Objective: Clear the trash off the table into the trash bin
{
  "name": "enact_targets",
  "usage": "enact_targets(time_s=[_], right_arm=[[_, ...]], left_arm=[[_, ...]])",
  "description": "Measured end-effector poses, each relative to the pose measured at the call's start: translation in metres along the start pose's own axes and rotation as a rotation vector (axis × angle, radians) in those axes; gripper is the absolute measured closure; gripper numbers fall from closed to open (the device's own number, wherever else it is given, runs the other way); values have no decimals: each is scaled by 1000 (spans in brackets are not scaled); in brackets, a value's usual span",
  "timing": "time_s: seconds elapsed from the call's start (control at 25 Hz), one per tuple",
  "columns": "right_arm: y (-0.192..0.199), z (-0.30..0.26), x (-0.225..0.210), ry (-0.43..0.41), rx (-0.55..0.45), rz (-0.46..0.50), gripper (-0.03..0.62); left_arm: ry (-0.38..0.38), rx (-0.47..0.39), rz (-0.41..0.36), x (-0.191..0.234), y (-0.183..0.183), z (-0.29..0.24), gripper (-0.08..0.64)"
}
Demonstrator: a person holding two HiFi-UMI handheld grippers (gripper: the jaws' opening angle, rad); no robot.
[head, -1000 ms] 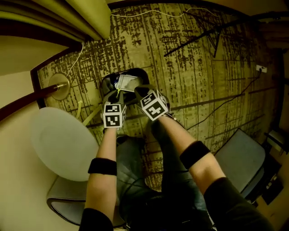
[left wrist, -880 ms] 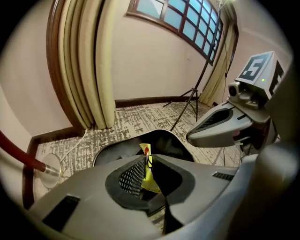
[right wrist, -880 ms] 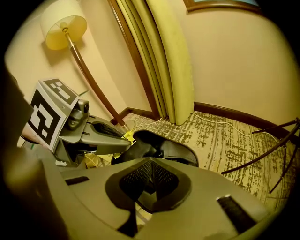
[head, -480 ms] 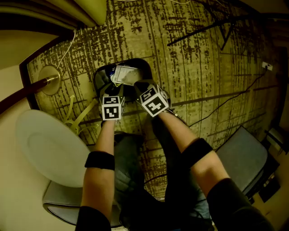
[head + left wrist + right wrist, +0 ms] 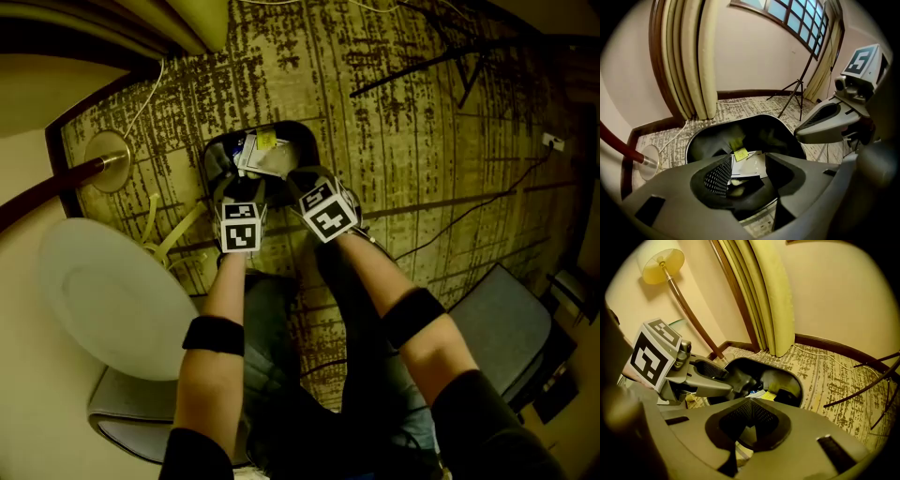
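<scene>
On the carpet stands the black trash bin point(image 5: 305, 139), with a white paper point(image 5: 270, 161) and a yellow note point(image 5: 266, 141) lying inside. My left gripper point(image 5: 232, 187) hangs over the bin's near rim; its jaws have just been opening and now stand open. In the left gripper view, the paper point(image 5: 751, 165) and note point(image 5: 740, 153) show through the gap of the left gripper point(image 5: 747, 161), down in the bin point(image 5: 764, 129), not between the pads. My right gripper point(image 5: 305, 183) points into the bin beside it. In the right gripper view, the right gripper point(image 5: 750, 401) is shut and empty.
A floor lamp's base point(image 5: 105, 159) and pole stand left of the bin. A white round disc point(image 5: 112, 300) lies at lower left, a grey chair point(image 5: 502, 328) at right. Tripod legs point(image 5: 422, 66) and cables cross the carpet beyond. A curtain point(image 5: 178, 19) hangs at the top left.
Both grippers have come down closer to the bin. The left jaws have opened, and a yellow note now lies on the white paper inside the bin.
</scene>
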State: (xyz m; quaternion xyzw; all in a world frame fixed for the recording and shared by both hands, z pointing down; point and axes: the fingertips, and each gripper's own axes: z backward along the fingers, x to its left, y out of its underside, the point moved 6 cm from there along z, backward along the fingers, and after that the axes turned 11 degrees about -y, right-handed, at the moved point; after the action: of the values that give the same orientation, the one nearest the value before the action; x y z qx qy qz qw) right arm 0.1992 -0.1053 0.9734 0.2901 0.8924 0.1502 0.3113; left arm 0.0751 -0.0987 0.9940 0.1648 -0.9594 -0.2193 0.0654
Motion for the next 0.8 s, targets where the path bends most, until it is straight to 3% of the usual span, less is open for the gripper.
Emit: enact_targets(time_s=[0.16,0.36,0.8], right_arm=[[-13,26,18,4,-4,-1,592],[-48,84,55,9,-22,14,592],[-151,225,166,12,-139,156,592]], left_arm=[[-10,-36,-4,-3,-17,39,370],[-38,-112,-5,-11,-57,122,557],[-143,-296,79,6,-128,350,560]])
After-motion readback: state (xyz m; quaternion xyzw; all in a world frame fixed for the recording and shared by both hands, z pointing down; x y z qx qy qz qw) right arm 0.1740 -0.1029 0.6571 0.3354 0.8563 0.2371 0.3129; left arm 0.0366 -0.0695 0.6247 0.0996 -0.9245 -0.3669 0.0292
